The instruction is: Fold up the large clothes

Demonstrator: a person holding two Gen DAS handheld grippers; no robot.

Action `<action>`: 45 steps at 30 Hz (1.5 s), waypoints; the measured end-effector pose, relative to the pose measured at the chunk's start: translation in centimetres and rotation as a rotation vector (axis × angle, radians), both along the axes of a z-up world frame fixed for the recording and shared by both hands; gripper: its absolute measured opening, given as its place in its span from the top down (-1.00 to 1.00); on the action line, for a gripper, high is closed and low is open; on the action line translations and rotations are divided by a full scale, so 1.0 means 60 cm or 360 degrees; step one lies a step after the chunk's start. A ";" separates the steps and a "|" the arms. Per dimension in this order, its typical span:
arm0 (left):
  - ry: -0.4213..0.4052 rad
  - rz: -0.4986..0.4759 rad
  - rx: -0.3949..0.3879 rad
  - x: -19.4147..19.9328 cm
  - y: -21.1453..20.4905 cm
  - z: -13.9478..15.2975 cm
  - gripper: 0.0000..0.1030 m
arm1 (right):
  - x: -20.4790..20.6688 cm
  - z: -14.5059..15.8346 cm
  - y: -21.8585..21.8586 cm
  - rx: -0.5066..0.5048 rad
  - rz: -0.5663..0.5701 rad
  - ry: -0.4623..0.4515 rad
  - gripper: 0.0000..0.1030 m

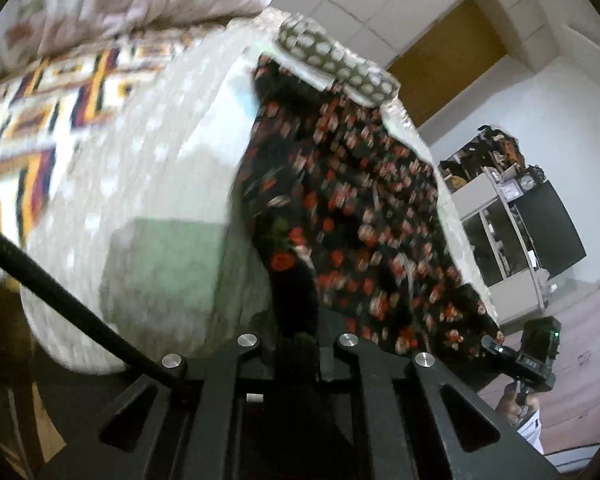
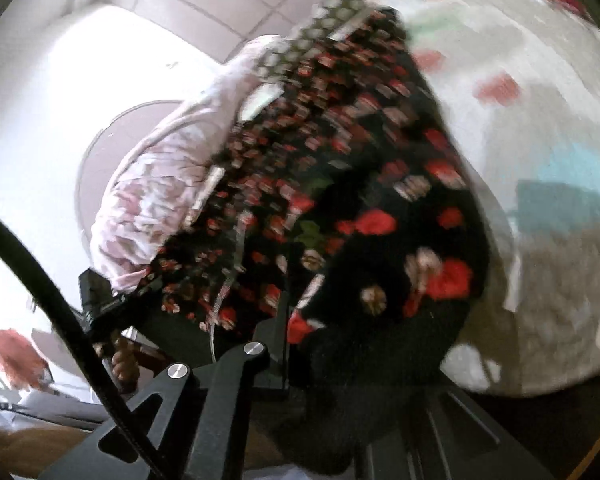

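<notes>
Left wrist view: left gripper [image 1: 298,340] and right gripper [image 2: 300,320] both clench the floral dress [image 1: 340,200] hem (limp, light cloth) at lower centre.

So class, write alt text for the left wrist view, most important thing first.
The left gripper is shut on the near edge of a black floral garment spread over a pale bedspread. The right gripper grips the same edge at lower right.

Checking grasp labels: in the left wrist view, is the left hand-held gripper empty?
No, the left hand-held gripper is shut on the black floral garment.
</notes>
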State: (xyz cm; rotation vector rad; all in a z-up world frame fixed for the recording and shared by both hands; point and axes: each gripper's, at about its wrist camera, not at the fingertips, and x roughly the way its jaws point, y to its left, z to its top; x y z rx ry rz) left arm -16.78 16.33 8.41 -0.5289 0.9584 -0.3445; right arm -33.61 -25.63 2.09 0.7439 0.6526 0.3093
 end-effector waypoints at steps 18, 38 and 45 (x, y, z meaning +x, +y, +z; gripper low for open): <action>0.0213 0.0290 0.0379 0.547 -0.056 0.027 0.81 | 0.472 0.160 -0.197 -0.0416 -0.0425 0.0202 0.83; 0.0283 0.0416 -0.0595 0.663 0.016 -0.037 0.39 | 0.591 0.058 -0.372 0.0764 -0.0526 0.0034 0.21; 0.0266 0.0568 -0.0927 0.665 0.051 -0.039 -0.01 | 0.619 0.049 -0.380 0.0796 -0.0563 0.0114 -0.26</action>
